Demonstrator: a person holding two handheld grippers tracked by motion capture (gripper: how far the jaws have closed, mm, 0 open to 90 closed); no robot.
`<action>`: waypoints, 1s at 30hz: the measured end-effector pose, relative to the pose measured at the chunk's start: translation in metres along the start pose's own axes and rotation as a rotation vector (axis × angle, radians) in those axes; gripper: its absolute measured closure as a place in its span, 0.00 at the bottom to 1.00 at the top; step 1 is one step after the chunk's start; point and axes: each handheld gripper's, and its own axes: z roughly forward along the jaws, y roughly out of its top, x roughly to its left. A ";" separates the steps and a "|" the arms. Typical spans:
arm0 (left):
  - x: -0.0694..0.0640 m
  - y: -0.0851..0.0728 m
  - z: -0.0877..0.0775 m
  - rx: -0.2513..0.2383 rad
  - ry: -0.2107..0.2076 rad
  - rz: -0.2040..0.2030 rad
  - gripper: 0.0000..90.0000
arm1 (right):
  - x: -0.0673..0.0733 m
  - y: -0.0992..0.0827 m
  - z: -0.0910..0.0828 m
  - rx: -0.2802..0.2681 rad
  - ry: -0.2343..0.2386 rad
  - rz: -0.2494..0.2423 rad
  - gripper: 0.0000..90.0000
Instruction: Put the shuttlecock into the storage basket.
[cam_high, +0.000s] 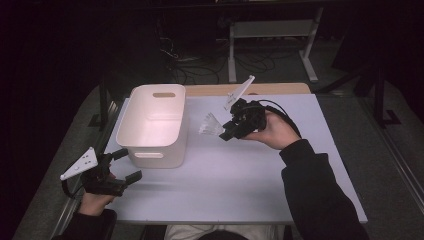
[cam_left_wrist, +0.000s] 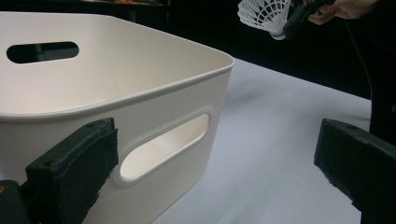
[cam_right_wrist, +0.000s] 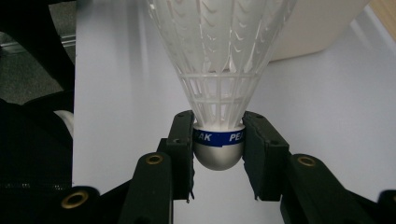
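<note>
White tabletop (cam_high: 240, 175) carries a bin (cam_high: 155, 125) at nine o'clock. Just at its three o'clock, off the table, the right gripper (cam_right_wrist: 218, 140) clamps the shuttlecock (cam_right_wrist: 219, 70) by its firm cork; the skirt looks light and crushable. Left gripper (cam_high: 125, 165) gapes wide, empty.

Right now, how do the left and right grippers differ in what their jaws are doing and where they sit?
The right gripper has its jaws shut on the shuttlecock, pinching its rounded base; the left gripper has jaws spread open with nothing between them. The right gripper is raised above the table, beside the white bin; the left gripper sits low at the bin's near corner. Both are black and hand-held.
</note>
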 end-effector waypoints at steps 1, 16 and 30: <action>0.000 0.000 0.000 0.000 0.000 0.000 0.00 | 0.000 0.001 0.000 0.000 0.002 -0.001 0.72; 0.000 0.000 0.000 -0.005 -0.002 -0.003 0.00 | -0.002 0.020 0.005 -0.018 0.013 -0.020 0.72; 0.000 0.000 0.000 -0.006 -0.003 -0.004 0.00 | -0.002 0.035 0.009 -0.034 0.015 -0.038 0.72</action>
